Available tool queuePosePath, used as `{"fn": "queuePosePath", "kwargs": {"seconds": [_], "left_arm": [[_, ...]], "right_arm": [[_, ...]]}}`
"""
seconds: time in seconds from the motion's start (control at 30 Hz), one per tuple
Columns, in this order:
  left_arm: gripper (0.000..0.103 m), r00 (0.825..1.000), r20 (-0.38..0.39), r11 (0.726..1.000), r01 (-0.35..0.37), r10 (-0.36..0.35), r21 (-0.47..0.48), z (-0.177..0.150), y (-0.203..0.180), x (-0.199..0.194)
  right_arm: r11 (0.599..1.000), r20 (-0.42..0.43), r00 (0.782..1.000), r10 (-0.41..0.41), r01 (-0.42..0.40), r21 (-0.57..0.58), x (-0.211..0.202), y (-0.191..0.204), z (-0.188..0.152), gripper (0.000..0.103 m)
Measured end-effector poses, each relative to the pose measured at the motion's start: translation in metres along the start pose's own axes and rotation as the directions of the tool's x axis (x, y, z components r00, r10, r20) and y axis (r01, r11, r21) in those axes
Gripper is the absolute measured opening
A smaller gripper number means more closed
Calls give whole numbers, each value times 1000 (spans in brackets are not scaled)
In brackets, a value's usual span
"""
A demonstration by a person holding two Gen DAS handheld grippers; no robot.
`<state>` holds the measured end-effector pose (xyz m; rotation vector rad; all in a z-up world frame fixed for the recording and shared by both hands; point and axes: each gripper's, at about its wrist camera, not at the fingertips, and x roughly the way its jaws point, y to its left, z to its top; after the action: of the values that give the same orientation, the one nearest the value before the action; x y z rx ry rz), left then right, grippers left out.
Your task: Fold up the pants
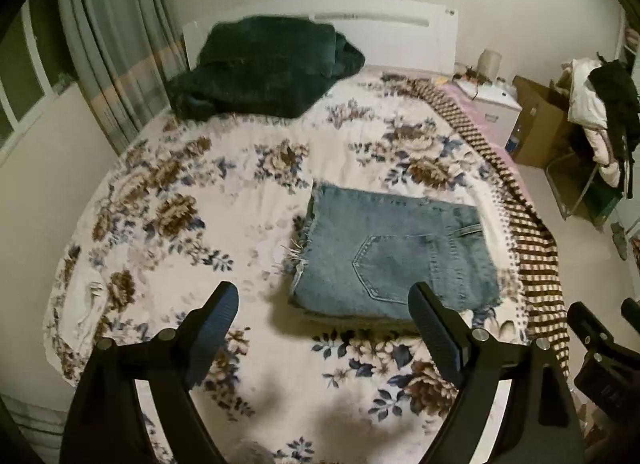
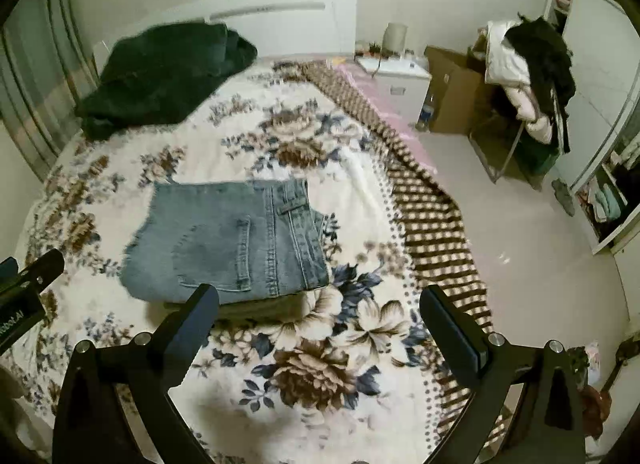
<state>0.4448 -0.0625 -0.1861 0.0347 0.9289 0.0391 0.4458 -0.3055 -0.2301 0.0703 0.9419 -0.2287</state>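
Note:
A pair of light blue denim pants (image 1: 394, 252) lies folded into a compact rectangle on the floral bedspread (image 1: 192, 192), back pocket facing up. It also shows in the right wrist view (image 2: 228, 240). My left gripper (image 1: 324, 304) is open and empty, held above the bed just in front of the pants' near edge. My right gripper (image 2: 320, 304) is open and empty, held above the bed near the pants' near right corner. The right gripper's body shows at the right edge of the left wrist view (image 1: 600, 344).
A dark green blanket (image 1: 260, 68) is piled at the head of the bed by the white headboard (image 1: 384, 32). A brown checked border (image 2: 436, 232) runs along the bed's right edge. A nightstand (image 2: 400, 76), cardboard box (image 2: 452, 88) and clothes-laden chair (image 2: 528, 76) stand right of the bed.

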Motion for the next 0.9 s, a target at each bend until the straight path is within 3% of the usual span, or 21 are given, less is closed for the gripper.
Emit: {"fn": "queuePosePath", "kwargs": {"seconds": [0.23,0.43,0.7,0.9], "left_arm": [[87,994,106,1000,-1,3,-19,-23,7,-117],[87,986,164,999,-11,17,-38,-49,14,-193],[87,979,205,999,3,7,-48,-75,25,-264],[87,973,231,1000,23,-18,-19,-83,35,-288]], "right_arm": [[999,109,994,28,-25,-23,-122,-13,-25,103],[998,193,980,51,-44,-36,-219,-29,-52,103],[998,240,968,67,-60,-36,-322,-46,-89,103],[999,273,961,50,-48,-15,-371,-44,-105,103]]}}
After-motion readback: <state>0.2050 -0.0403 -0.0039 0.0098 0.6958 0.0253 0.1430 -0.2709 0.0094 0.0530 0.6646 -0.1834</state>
